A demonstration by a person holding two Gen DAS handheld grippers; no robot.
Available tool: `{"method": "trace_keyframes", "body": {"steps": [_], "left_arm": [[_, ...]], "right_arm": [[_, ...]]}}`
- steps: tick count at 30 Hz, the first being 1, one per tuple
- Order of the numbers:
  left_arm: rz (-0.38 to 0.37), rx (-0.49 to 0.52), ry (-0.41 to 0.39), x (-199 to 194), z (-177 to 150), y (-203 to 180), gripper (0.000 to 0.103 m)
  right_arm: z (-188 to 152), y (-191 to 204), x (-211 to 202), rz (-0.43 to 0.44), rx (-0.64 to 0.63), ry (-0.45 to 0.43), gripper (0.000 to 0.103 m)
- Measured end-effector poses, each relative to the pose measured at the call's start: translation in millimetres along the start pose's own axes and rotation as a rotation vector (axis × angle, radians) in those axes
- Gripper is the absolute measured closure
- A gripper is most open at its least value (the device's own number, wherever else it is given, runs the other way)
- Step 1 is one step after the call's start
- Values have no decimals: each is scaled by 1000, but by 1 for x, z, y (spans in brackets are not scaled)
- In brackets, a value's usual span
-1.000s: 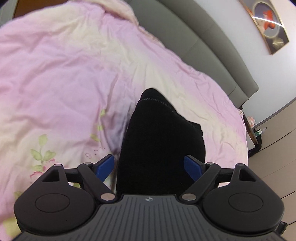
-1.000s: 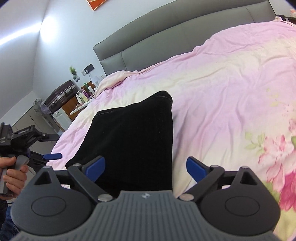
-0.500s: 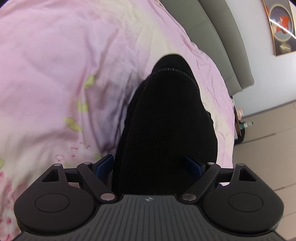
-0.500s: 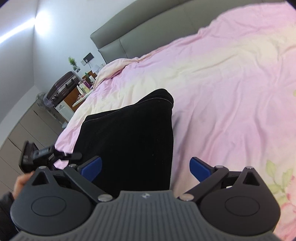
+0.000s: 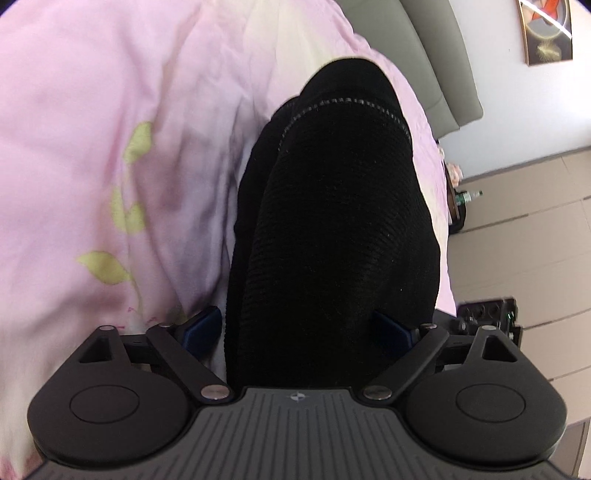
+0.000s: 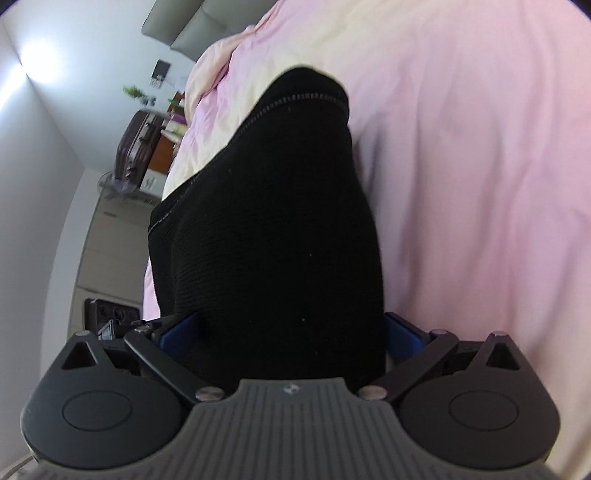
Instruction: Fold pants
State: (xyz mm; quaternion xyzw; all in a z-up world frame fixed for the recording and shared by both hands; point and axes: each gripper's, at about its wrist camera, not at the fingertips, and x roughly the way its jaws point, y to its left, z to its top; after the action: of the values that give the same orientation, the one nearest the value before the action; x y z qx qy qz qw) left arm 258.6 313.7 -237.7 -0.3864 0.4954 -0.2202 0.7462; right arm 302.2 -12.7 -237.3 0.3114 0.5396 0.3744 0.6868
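Left tongs: blue pads spread wide, one on either side of the near end of the black pants; not clamped, cloth between them.

Right tongs: likewise spread wide, straddling the pants' near end from the other side; nothing gripped.

Pants: folded into a thick black bundle on the pink bedspread, stitched hem at the far end, toward the grey headboard.

Beyond the pants: framed picture on the wall; a suitcase to the bundle's left in the right view.

Risk, as a judgement: if the pads close on the top layer only, lifting would peel the fold open; the soft bedspread could be pinched in as well.

Change: a second ago both tongs stood higher and farther back; now they sit low over the bundle, which fills each view.
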Motion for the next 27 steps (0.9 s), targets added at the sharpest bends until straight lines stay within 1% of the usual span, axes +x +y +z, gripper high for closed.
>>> {"method": "trace_keyframes", "body": {"steps": [4, 6, 7, 9, 11, 13, 15, 16, 17, 18, 19, 20, 22, 23, 24, 27], "left_arm": [[15, 36, 72, 11, 9, -3, 0], [15, 39, 100, 16, 14, -3, 0], [14, 39, 109, 17, 15, -3, 0], [-4, 27, 113, 18, 15, -2, 0], [-15, 58, 107, 19, 10, -9, 0], [-8, 72, 93, 19, 6, -12, 0], [-27, 75, 75, 11, 1, -10, 0], [-36, 70, 64, 8, -2, -8, 4], [-47, 60, 55, 4, -4, -6, 9], [-61, 55, 48, 1, -7, -5, 12], [-81, 43, 40, -3, -9, -5, 18], [-99, 35, 31, -7, -12, -7, 23], [-124, 37, 12, -16, -16, -14, 25], [-144, 34, 9, -21, -19, -19, 31], [-166, 28, 9, -26, -22, -23, 31], [-196, 53, 4, -42, -38, -44, 31]], "right_arm": [[11, -18, 19, 109, 50, 55, 5], [16, -22, 26, 146, 53, 79, 5], [18, -23, 29, 154, 53, 82, 5], [20, -21, 34, 159, 62, 62, 5], [19, -15, 39, 153, 60, 32, 5], [17, -9, 41, 138, 28, 20, 5], [12, -5, 35, 144, -11, 5, 11], [11, -3, 32, 152, -19, -6, 20], [8, -2, 28, 156, -17, -15, 25], [4, 0, 25, 159, -12, -24, 26], [2, 3, 21, 158, -10, -31, 28], [-1, 8, 18, 157, -6, -39, 29], [-4, 19, 12, 165, 15, -48, 30], [-5, 24, 7, 169, 25, -52, 30], [-7, 30, 1, 171, 31, -57, 30], [-15, 48, -24, 185, 47, -68, 31]]}}
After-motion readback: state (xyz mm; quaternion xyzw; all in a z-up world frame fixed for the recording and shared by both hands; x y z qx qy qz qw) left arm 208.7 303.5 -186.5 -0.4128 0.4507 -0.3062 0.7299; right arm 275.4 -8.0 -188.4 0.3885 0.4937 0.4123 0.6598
